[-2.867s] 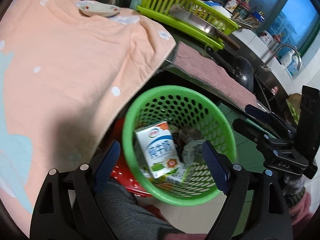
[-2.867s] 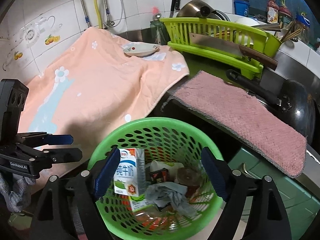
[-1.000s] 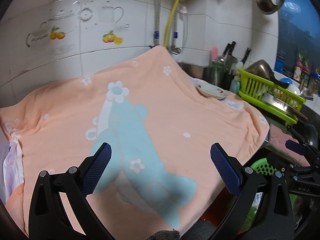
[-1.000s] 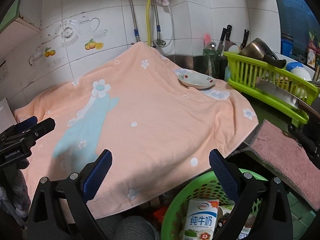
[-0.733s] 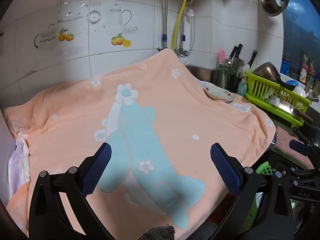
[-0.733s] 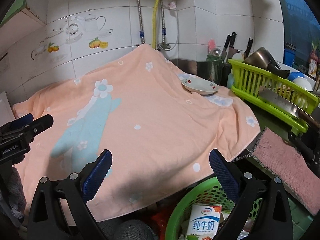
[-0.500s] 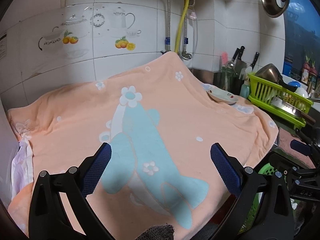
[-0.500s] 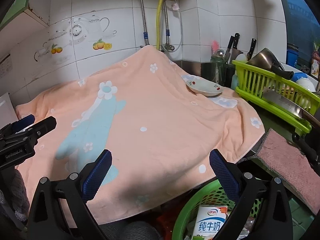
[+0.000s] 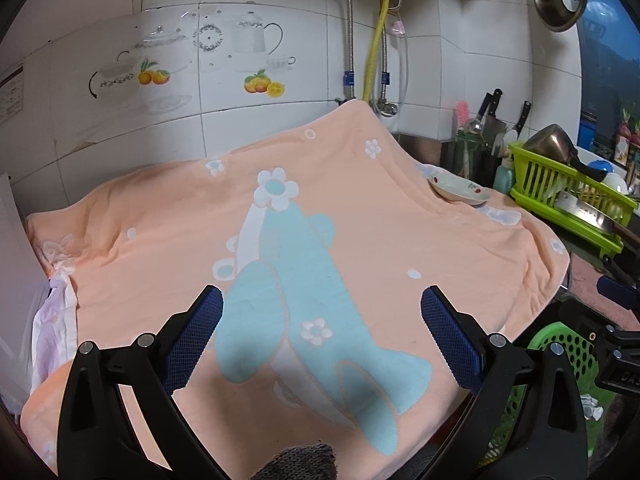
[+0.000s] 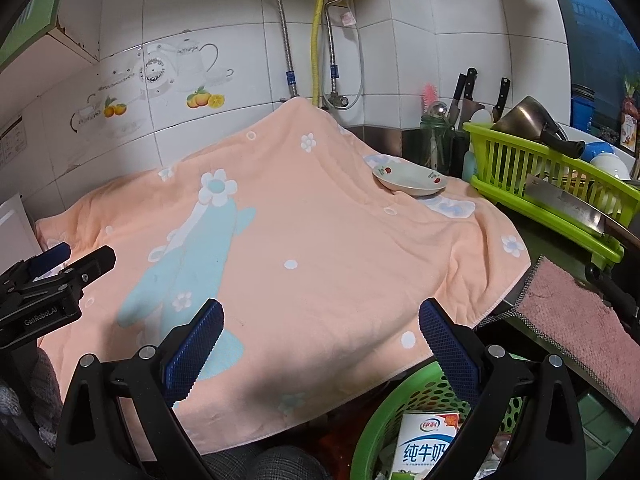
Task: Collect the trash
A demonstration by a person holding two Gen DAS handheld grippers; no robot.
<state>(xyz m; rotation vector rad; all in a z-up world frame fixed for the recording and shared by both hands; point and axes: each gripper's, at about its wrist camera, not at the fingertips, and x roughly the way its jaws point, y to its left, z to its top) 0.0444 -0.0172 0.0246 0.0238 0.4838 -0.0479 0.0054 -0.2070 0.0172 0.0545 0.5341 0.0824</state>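
Only "纯牛奶" on the milk carton in basket.

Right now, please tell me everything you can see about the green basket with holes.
The green basket is round, plastic-looking, with rows of round holes in its wall. It stands upright and low, below the counter edge, beside the hanging edge of the peach towel. Inside stands a white milk carton with blue letters, with crumpled bits around it. The right gripper, open, partly hides it. Nothing grips it.
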